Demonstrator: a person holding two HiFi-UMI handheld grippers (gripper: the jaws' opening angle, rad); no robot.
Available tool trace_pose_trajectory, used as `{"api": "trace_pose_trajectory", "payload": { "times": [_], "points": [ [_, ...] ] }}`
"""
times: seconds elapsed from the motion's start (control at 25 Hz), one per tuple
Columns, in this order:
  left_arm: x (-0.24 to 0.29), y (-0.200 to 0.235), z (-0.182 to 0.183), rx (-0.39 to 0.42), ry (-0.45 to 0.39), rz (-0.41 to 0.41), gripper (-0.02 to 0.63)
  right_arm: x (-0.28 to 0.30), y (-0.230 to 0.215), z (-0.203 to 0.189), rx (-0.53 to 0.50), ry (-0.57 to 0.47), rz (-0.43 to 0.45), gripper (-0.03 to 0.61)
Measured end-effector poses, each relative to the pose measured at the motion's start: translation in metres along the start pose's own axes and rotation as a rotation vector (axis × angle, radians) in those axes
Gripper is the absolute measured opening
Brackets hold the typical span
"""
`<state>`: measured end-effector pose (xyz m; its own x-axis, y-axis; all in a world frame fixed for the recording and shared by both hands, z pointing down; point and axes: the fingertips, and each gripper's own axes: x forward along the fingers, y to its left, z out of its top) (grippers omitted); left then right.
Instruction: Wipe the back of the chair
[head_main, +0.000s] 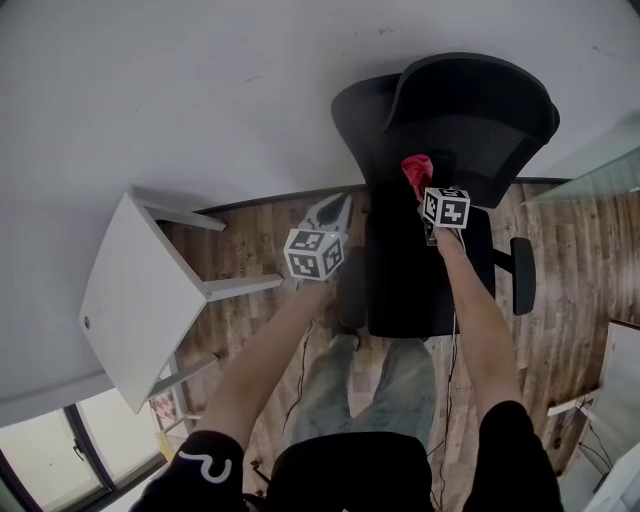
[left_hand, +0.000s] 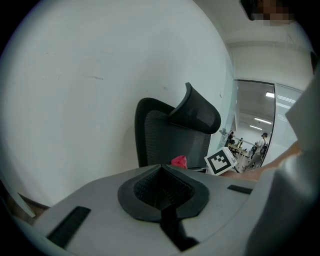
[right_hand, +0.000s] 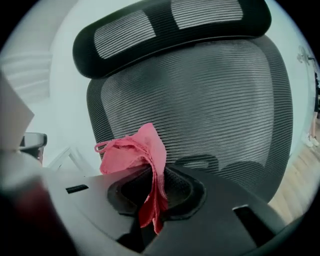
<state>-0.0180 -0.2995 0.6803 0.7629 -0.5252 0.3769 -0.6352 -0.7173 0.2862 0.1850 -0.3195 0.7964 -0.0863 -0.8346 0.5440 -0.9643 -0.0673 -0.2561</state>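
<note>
A black mesh office chair (head_main: 440, 150) stands against the white wall, its backrest (right_hand: 200, 105) and headrest (right_hand: 170, 30) filling the right gripper view. My right gripper (head_main: 428, 205) is shut on a crumpled pink cloth (right_hand: 145, 165), held up just in front of the lower backrest mesh. The cloth (head_main: 416, 172) shows as a red patch against the chair back in the head view. My left gripper (head_main: 332, 215) hangs to the left of the chair, jaws shut with nothing between them. From the left gripper view the chair (left_hand: 172, 132) is seen side-on with the cloth (left_hand: 179, 161) small beside it.
A white table (head_main: 135, 300) stands at the left on the wooden floor (head_main: 250, 300). The chair's right armrest (head_main: 522, 275) juts out at the right. A glass partition (left_hand: 255, 125) with people beyond it lies behind the chair. A white ledge (head_main: 610, 380) sits at the far right.
</note>
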Motion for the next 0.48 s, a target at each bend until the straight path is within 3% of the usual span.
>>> {"api": "trace_pose_trajectory", "payload": {
  "times": [0.48],
  "points": [
    [0.070,-0.090,0.001,0.010,-0.003,-0.015,0.025,-0.049,-0.135,0.013,0.023,-0.016,-0.059,0.069]
  ]
}}
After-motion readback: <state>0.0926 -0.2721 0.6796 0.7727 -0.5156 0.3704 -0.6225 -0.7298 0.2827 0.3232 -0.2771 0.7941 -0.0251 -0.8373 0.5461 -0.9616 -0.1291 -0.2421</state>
